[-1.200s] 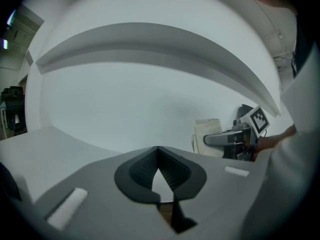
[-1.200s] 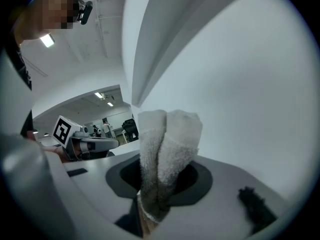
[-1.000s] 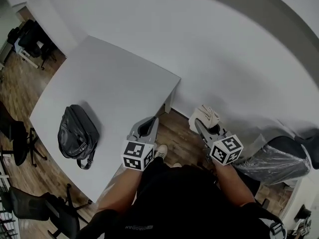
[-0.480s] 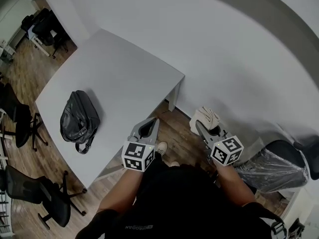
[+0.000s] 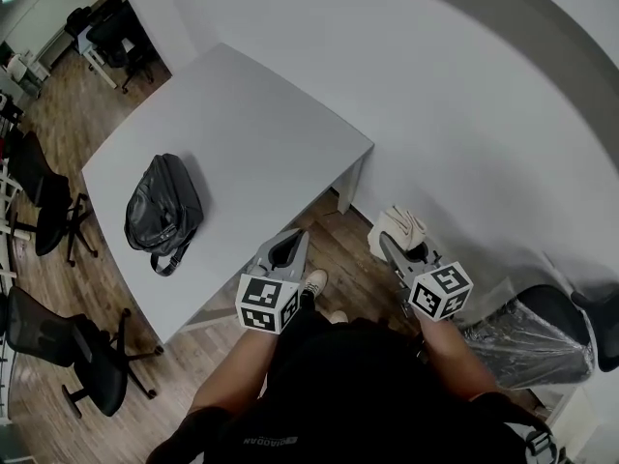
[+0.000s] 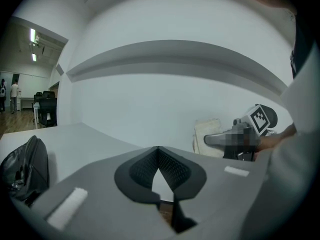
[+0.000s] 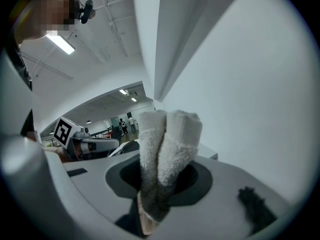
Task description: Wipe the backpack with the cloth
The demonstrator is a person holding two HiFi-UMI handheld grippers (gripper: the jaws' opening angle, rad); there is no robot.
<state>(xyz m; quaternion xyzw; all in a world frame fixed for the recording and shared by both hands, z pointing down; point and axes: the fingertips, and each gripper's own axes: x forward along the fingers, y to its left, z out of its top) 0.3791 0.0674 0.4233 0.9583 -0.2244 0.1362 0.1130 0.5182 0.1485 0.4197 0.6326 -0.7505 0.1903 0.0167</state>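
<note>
A: Where was the backpack (image 5: 162, 213) found?

B: It was laid flat on the desk (image 5: 261, 153), toward the end of the desk away from the wall. Its long axis was set at a slant across the desk top, and its strap loop was turned toward the desk's near edge.

A: And how were the tools placed against that?

B: Both were held off the desk, out past its near edge and above the floor. The left hand-held gripper (image 5: 283, 249) was kept just outside that edge and was judged the nearer of the two to the backpack. Its jaws were seen brought together at the tips, with nothing between them.

A: The cloth (image 7: 167, 149)?

B: It was pinched as a folded wad in the right hand-held gripper (image 5: 395, 244), which was carried well apart from the backpack, out beyond the desk's wall-end corner.

A: So what was called for?

B: By judgement, the cloth had to be brought across the near edge and along the desk to the bag, the longer reach of the two. No wiping could be said to be begun.
</note>
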